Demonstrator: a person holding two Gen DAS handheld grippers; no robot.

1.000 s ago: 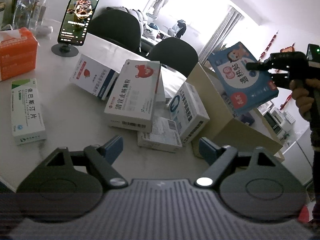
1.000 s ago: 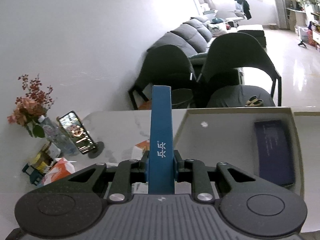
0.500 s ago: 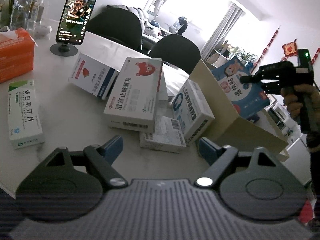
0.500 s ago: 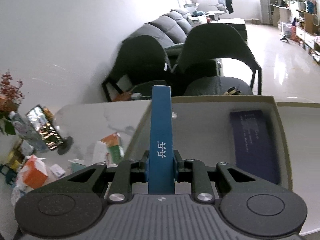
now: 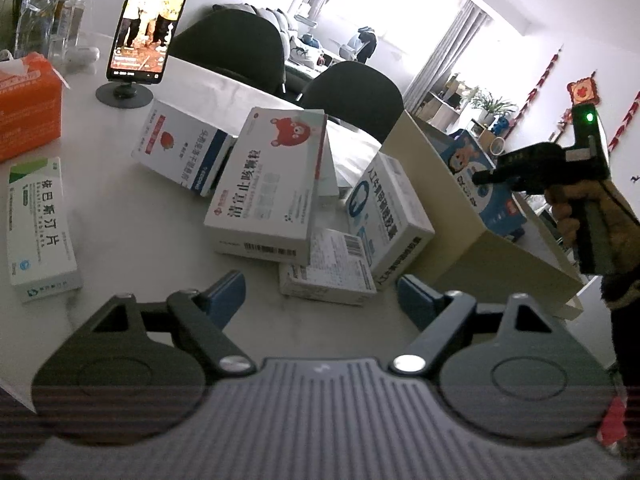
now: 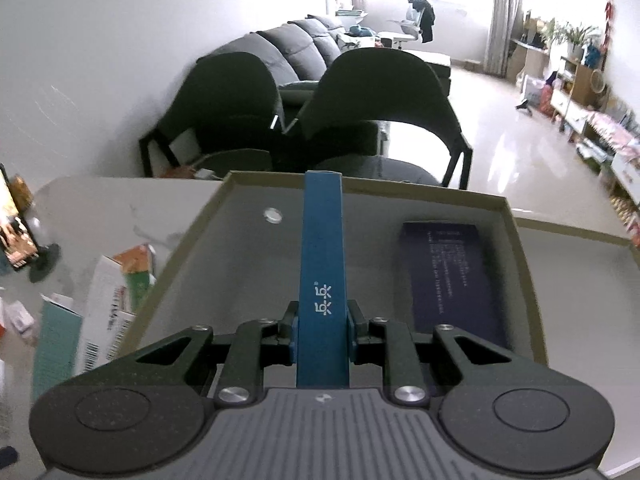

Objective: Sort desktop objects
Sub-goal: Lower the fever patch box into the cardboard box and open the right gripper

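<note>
My right gripper is shut on a flat blue box, held edge-up inside the open beige cardboard box. The left wrist view shows that blue box sunk behind the cardboard box's wall, with the right gripper and a gloved hand above it. A dark purple box lies flat inside. My left gripper is open with nothing between its fingers, low over the table before a heap of white medicine boxes.
A green-and-white medicine box lies at the left, an orange tissue box behind it. A phone on a stand stands at the back. Dark chairs line the table's far edge. More boxes lie left of the cardboard box.
My right gripper has come down with the blue box, from above the cardboard box to inside it, tipping further downward. My left gripper has stayed put and open.
</note>
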